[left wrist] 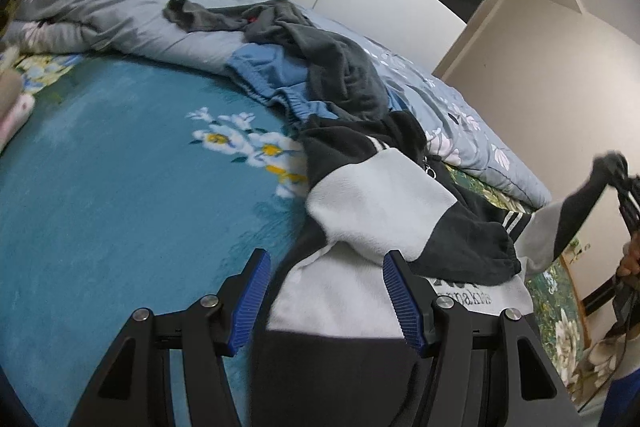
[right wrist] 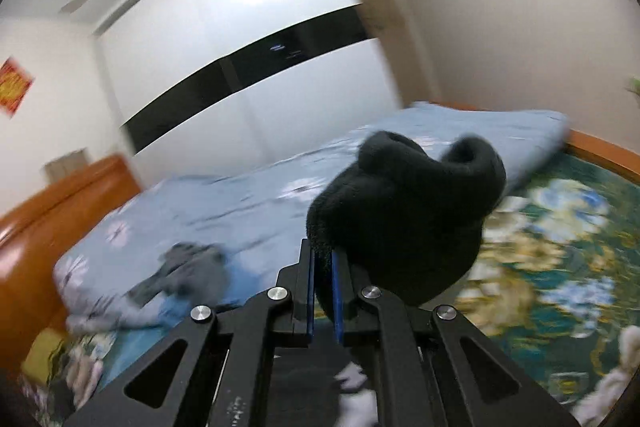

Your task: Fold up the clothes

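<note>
A black and white fleece jacket (left wrist: 376, 203) lies on the teal floral bedspread (left wrist: 120, 187). My left gripper (left wrist: 324, 291) is open, its blue pads either side of the jacket's white front panel, just above it. My right gripper (right wrist: 323, 263) is shut on the jacket's black sleeve cuff (right wrist: 408, 211) and holds it up in the air. In the left wrist view the right gripper (left wrist: 624, 183) shows at the far right with the sleeve (left wrist: 560, 231) stretched up from the jacket.
A dark grey garment (left wrist: 320, 59) and a blue garment (left wrist: 272, 75) lie on a rumpled pale blue floral quilt (left wrist: 120, 11) behind the jacket. A white and black wardrobe (right wrist: 248, 59) stands beyond the bed. An orange wooden headboard (right wrist: 52, 211) is at the left.
</note>
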A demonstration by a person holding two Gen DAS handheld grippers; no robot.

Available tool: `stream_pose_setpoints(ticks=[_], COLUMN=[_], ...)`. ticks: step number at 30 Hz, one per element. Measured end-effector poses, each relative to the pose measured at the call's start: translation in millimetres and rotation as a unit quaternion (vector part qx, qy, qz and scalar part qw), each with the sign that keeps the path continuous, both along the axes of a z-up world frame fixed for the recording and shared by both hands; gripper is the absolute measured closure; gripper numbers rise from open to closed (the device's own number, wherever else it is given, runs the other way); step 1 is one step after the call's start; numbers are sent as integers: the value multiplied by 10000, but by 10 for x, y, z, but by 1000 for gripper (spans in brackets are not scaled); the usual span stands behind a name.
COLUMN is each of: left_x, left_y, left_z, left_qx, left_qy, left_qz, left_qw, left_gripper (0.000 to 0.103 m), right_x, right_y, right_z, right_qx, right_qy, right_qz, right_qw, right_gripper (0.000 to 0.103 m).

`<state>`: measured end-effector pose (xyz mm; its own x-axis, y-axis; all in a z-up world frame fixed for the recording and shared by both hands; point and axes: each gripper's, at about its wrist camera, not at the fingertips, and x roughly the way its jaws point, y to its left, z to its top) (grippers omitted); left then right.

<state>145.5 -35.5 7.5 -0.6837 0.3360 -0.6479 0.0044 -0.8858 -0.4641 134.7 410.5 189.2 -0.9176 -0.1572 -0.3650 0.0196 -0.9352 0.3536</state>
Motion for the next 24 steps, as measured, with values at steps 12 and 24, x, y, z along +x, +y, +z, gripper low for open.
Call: stream_pose_setpoints(ticks=[12,24], left_x=[195,67], left_y=[-355,-397], left_z=[-185,-278], left_qx=[345,976], left_qy=[-254,-287], left_qz=[256,218], left_qw=[9988,9946], left_gripper=[40,40], right_x=[-597,-420], right_y=[-2289,-2530], right_z=[-1158,-1595], right_qx=[632,500], right_qy=[-1139,-1353], right_qz=[1695,2103], right_qw=[9769,9669], right_gripper=[96,95])
